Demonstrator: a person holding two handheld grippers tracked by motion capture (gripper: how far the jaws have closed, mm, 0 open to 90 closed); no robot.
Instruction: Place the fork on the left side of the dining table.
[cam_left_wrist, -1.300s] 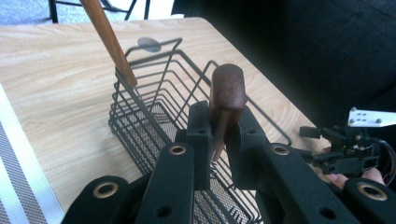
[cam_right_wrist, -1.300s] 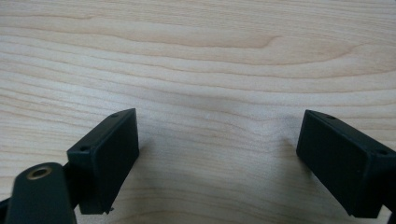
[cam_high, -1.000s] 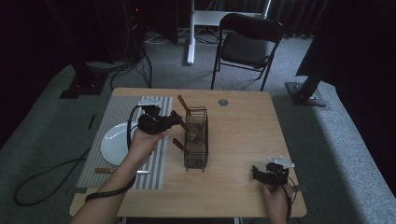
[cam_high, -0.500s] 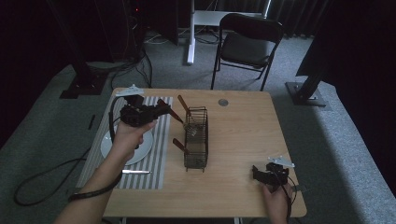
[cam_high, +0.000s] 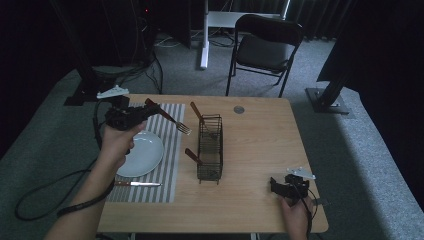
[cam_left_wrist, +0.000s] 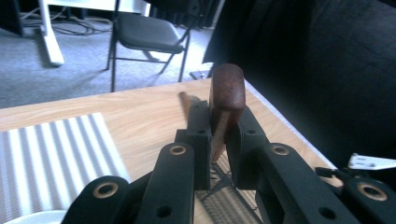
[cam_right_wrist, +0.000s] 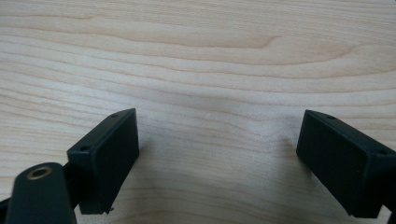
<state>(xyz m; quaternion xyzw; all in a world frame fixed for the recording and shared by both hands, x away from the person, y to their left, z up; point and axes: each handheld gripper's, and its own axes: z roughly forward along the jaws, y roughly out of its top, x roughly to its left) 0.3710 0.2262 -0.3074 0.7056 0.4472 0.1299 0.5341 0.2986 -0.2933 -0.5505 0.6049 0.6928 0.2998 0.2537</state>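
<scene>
Our left gripper (cam_high: 131, 116) has swung away from the wire basket (cam_high: 210, 148) and up over the striped mat (cam_high: 167, 145), its jaws clenched on the wooden handle of a fork (cam_high: 169, 118) that a second ago hung beside the basket. We judge the fork is headed for a spot beside the plate (cam_high: 145, 154). Our right gripper (cam_high: 283, 186) rests released, well apart from the basket.

Plate (cam_high: 142, 155) left of basket (cam_high: 210, 147)
</scene>
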